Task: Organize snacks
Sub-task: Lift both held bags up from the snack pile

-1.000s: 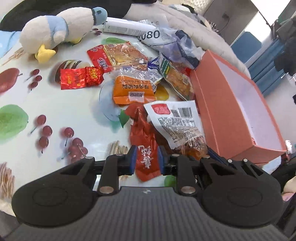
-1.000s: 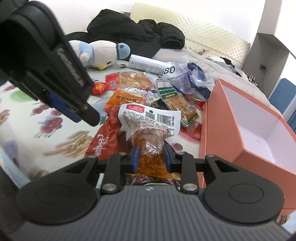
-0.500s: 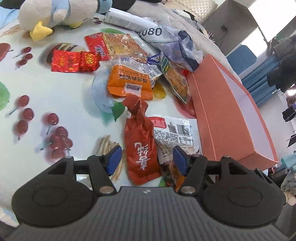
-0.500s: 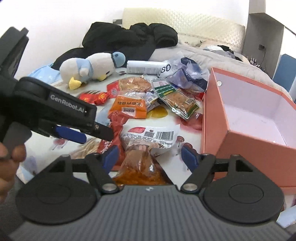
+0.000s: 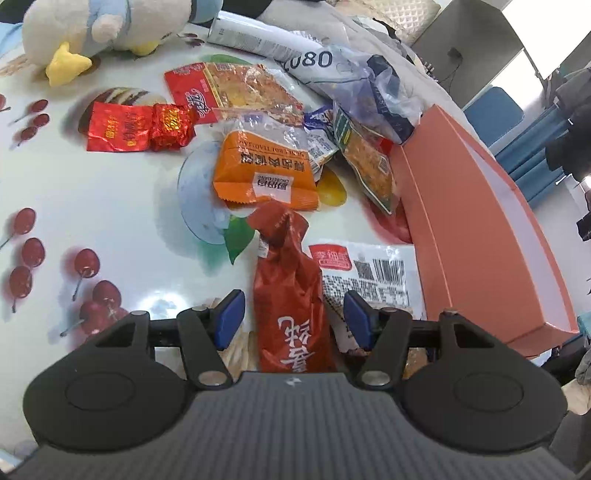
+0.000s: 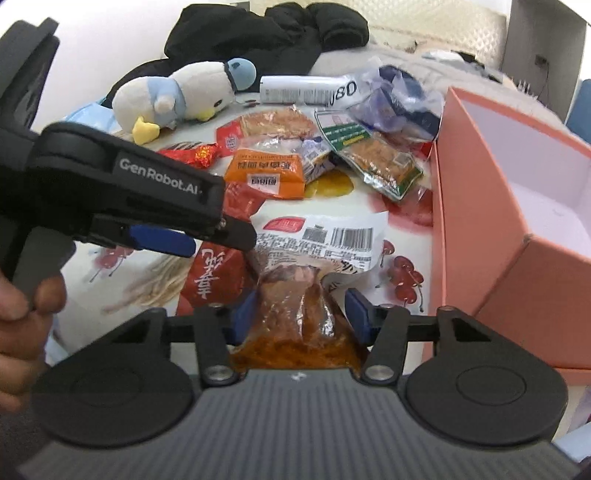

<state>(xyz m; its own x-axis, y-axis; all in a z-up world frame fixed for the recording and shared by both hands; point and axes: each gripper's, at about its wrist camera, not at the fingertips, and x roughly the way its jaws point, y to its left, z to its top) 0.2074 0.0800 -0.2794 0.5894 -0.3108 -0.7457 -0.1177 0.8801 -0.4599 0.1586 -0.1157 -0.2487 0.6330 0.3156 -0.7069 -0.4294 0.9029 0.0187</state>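
A long red snack packet (image 5: 291, 291) lies on the fruit-print tablecloth (image 5: 110, 206). My left gripper (image 5: 293, 319) straddles the packet's near end; its jaws are closing, with a small gap still showing at each blue pad. Beside it lies a clear packet of orange-brown food with a white barcode label (image 6: 299, 291). My right gripper (image 6: 301, 314) has its jaws closing around that packet's near end, the pads close to its sides but not squeezing it. An open orange box (image 6: 480, 184) with a white inside stands on the right.
Beyond lie an orange packet (image 5: 266, 173), red candy wrappers (image 5: 125, 125), a green-edged packet (image 5: 369, 166), a blue plastic bag (image 5: 373, 85), a white tube (image 5: 255, 37) and a plush penguin (image 5: 103, 26). A person's hand (image 6: 22, 314) holds the left tool's black housing (image 6: 122, 177), which crosses the right wrist view.
Both grippers were shut on their packets a second ago, then opened wide and let them lie on the table. Both have since sunk lower and narrowed around the packets.
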